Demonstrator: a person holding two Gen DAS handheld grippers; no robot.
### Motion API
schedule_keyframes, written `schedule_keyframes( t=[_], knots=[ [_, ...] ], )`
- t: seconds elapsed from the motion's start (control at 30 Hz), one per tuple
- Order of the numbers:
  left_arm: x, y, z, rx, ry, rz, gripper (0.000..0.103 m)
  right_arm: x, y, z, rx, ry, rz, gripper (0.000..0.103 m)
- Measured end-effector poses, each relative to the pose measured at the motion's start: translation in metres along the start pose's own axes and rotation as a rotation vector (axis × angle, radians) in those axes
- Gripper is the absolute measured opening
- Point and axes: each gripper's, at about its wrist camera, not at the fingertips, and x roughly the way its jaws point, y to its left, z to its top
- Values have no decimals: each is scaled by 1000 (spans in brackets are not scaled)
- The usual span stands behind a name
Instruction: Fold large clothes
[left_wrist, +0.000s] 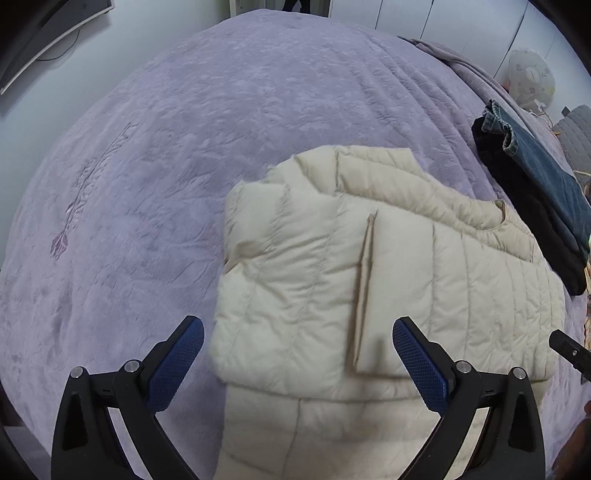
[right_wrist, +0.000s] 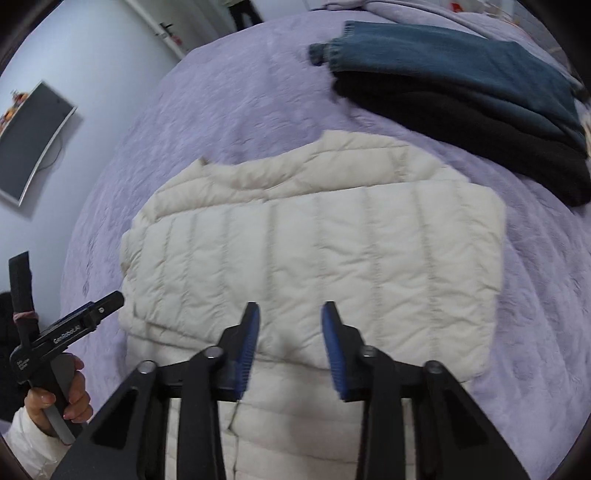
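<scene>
Two claws are held above the cream quilted puffer jacket (right_wrist: 314, 258), both angled steeply down. The left claw (left_wrist: 297, 363) is spread wide with nothing pinched; the right claw (right_wrist: 290, 349) is parted only a little, its pads clear of the fabric. The jacket is seen lying part-folded on the lilac bedspread (left_wrist: 184, 147), its near portion still extending toward the claws. For the next fold to be done well, that near hem would probably need to be pinched at two well-separated points and carried over evenly. The left tool is gripped by a hand (right_wrist: 64, 391) in a white sleeve. Folded jeans (right_wrist: 461, 70) on a black garment (right_wrist: 461, 129) are stacked beyond the jacket.
</scene>
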Motion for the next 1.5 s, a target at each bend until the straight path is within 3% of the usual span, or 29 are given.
schedule_keyframes(
  t=[0.17,0.3,0.5,0.8,0.97,1.17,1.5],
  knots=[
    [26,-30,17,50,-3,41,102,6,-64,25,158,-31,-42,32],
    [51,-28,-3,65,68,84,102,29,-86,16,186,31,-52,31],
    [63,-23,-26,74,92,97,103,47,-82,-13,116,82,-61,30],
    [56,-27,-21,57,108,108,103,5,-91,11,131,-11,-57,31],
    [33,-21,-5,27,30,108,102,-3,-87,23,109,-31,-78,31],
    [77,-22,-4,41,114,133,103,37,-110,18,160,46,-127,29],
    [91,-22,-11,47,92,134,103,65,-121,10,162,68,-121,29]
  ],
)
